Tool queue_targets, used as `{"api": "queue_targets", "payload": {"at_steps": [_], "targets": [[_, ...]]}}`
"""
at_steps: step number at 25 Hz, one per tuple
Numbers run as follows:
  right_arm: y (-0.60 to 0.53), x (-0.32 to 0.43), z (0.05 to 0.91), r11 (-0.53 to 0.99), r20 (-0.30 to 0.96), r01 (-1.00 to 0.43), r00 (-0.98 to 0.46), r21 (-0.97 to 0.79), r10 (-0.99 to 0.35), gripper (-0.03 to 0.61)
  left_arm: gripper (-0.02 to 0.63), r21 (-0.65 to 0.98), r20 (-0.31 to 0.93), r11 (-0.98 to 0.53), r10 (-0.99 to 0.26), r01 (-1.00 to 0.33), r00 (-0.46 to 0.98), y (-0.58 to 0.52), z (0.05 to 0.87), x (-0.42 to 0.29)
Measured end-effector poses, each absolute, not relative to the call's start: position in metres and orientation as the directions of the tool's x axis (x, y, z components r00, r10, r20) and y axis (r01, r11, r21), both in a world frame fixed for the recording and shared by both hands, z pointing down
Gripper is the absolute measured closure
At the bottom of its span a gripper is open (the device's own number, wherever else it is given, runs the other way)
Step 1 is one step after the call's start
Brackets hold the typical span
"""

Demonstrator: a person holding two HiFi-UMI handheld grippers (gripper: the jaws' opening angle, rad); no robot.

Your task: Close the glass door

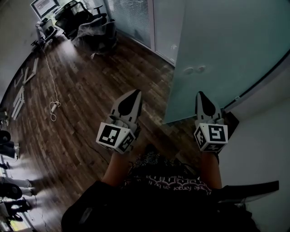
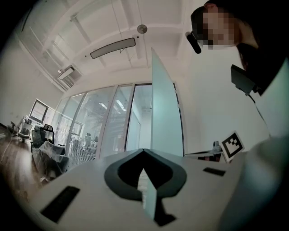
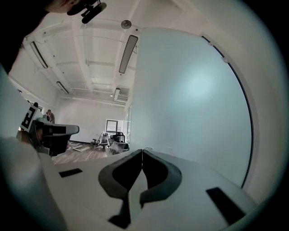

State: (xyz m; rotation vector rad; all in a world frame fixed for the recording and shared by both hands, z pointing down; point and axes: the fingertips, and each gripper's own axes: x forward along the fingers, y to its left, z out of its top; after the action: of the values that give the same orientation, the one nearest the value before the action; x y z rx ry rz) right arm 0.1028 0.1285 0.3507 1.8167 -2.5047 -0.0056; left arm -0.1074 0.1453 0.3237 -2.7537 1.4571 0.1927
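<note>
Nearest, left gripper [image 1: 135,92] and right gripper [image 1: 200,94] above wood floor [image 1: 81,90], beside frosted glass door [image 1: 217,54]

A dark brown wooden plank floor [image 1: 90,90] is seen running away towards the far wall. At its far end, a group of black office chairs draped in clear plastic sheeting [image 1: 97,31] is set, with a white-framed monitor on a stand [image 1: 44,7] beside them. A thin white cable [image 1: 49,72] is trailed across the planks from that corner and is ended in a small coil with a plug [image 1: 53,108]. Along the left edge, several long white strips [image 1: 19,102] are laid flat. Nearer, dark wheeled bases [image 1: 10,190] are glimpsed but cannot be identified.
</note>
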Motion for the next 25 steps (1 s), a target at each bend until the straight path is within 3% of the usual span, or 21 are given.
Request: {"api": "queue_targets", "payload": {"at_steps": [17, 25], "targets": [[0.057, 0.110, 0.348, 0.156, 0.049, -0.988, -0.154, 0.022, -0.987, 0.575, 0.612, 0.023, -0.114, -0.688, -0.722, -0.725, 0.682, 0.038, 0.314, -0.108], [0.043, 0.115, 0.356, 0.154, 0.082, -0.988, -0.153, 0.012, -0.985, 0.574, 0.612, 0.025, -0.113, -0.687, -0.724, -0.726, 0.681, 0.017, 0.314, -0.105]]}}
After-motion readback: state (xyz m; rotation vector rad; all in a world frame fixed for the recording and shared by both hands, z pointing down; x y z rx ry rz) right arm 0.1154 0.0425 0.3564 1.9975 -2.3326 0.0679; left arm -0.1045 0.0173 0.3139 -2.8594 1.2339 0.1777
